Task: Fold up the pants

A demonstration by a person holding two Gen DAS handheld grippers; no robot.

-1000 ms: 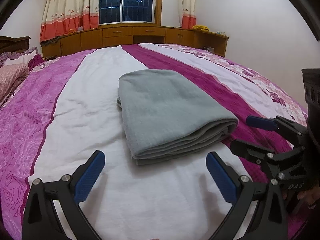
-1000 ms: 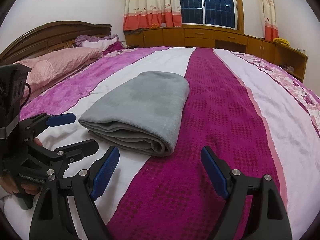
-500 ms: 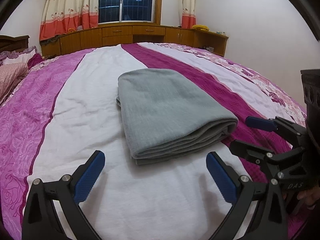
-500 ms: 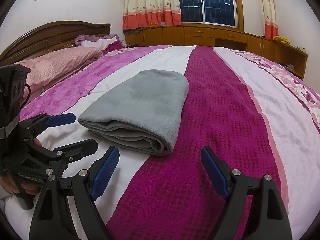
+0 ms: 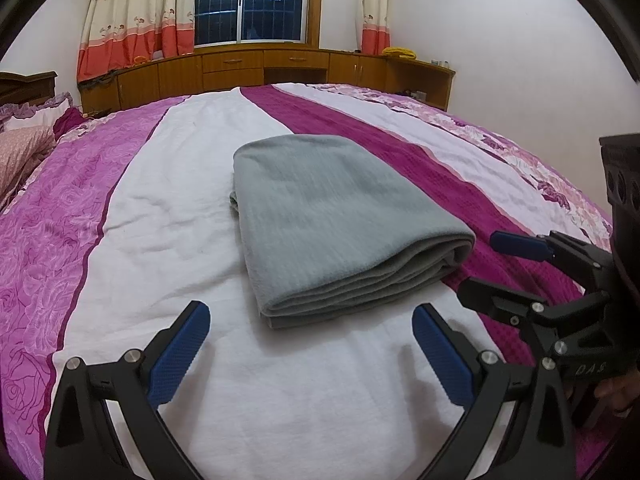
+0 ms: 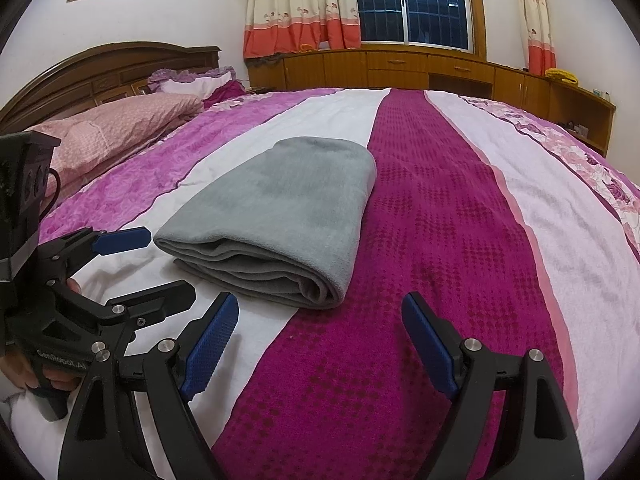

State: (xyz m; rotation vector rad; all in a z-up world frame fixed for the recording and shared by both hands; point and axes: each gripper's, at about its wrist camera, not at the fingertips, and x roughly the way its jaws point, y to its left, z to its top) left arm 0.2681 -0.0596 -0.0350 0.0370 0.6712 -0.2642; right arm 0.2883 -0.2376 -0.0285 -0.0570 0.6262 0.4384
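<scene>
Folded grey fleece pants (image 5: 336, 220) unchanged, mid-bed.
Left gripper (image 5: 308, 344) and right gripper (image 6: 320, 332) stay spread apart, empty, short of the pants' near edge; pink-and-white striped bedspread (image 5: 168, 200), wooden cabinets (image 5: 256, 68), curtained window (image 6: 412, 0) beyond.

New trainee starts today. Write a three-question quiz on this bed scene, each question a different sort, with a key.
1. True or false: the left gripper is shut on the grey pants.
2. The folded pants lie mostly on which stripe of the bedspread? A white, B floral, C pale pink.
3. Fill in: the right gripper is ____ and holds nothing.

Key: 1 false; both grippers are open, short of the pants. 2 A. 3 open.
</scene>
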